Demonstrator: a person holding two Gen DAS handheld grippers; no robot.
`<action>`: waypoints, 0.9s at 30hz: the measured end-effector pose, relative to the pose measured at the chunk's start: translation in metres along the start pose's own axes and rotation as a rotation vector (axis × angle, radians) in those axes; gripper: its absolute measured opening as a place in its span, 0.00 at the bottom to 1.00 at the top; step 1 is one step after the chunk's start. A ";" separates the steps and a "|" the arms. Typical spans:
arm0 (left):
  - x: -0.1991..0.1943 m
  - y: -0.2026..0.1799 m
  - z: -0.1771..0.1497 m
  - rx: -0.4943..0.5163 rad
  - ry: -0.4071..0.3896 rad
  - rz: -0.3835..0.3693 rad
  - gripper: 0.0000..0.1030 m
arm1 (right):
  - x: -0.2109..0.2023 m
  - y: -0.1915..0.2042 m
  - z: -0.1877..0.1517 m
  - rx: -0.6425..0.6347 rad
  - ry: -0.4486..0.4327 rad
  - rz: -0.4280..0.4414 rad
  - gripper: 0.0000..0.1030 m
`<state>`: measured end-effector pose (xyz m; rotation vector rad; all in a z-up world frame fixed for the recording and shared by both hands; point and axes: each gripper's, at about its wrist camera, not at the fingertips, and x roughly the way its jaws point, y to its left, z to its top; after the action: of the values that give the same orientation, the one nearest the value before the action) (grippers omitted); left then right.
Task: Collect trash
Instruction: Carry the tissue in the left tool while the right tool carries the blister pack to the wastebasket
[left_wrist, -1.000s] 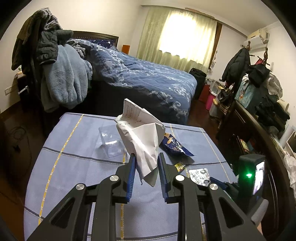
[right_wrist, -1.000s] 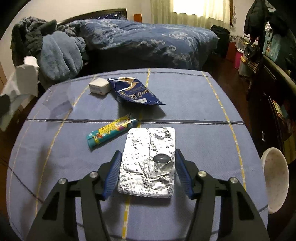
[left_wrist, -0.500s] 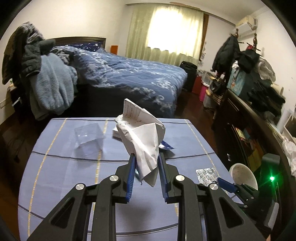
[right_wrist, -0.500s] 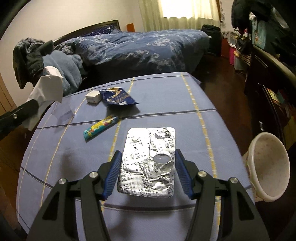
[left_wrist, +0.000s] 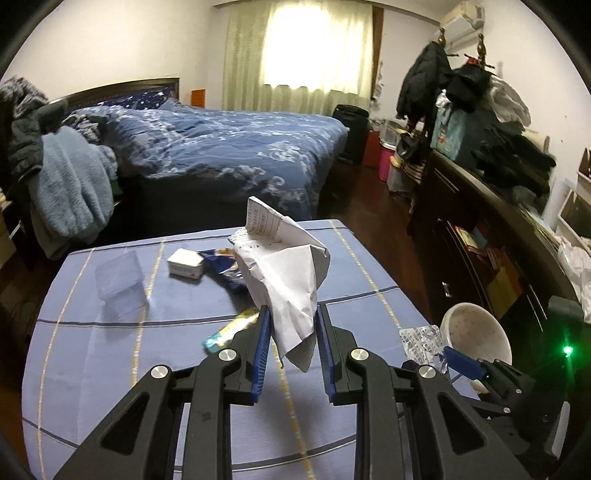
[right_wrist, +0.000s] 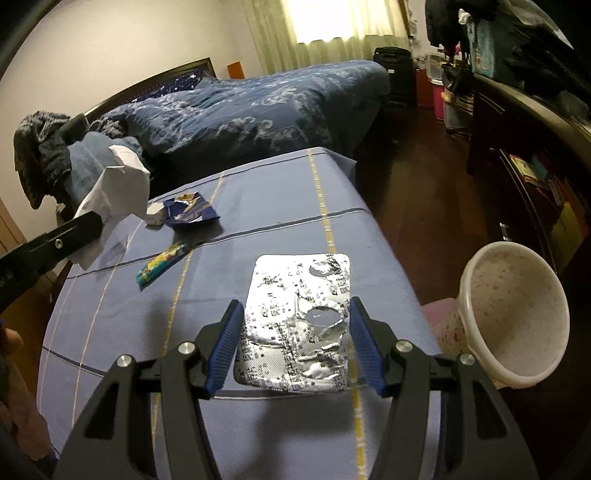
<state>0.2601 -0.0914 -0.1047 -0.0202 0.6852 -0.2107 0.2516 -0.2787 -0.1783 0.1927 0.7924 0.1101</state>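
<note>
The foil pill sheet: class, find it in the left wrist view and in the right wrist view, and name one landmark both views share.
Left wrist view: the foil pill sheet sits low on the right, in the right gripper, beside the white bin.
Right wrist view: it fills the lower centre, clamped in that gripper.
Shared landmark: the blue snack wrapper on the table.

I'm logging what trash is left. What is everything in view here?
paper: 1, white, crumpled, in left gripper
blister pack: 1, silver, in right gripper
wrapper: 1, green-yellow, on table
snack bag: 1, dark blue, far part of table
small box: 1, white, beside snack bag
clear box: 1, transparent, table's left side
bin: 1, white, speckled, beside table's right edge
table: 1, blue cloth
bed: 1, blue quilt, behind table
left gripper: shut on paper
right gripper: shut on blister pack
</note>
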 end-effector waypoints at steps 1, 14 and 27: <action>0.001 -0.003 0.001 0.007 0.001 -0.001 0.24 | -0.001 -0.003 0.000 0.005 -0.001 0.002 0.57; 0.022 -0.072 0.009 0.134 0.023 -0.065 0.24 | -0.025 -0.067 -0.002 0.126 -0.059 -0.028 0.57; 0.050 -0.153 0.010 0.261 0.056 -0.177 0.24 | -0.053 -0.155 -0.013 0.265 -0.118 -0.169 0.57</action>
<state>0.2758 -0.2519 -0.1148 0.1758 0.7076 -0.4713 0.2088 -0.4370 -0.1833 0.3782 0.7012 -0.1654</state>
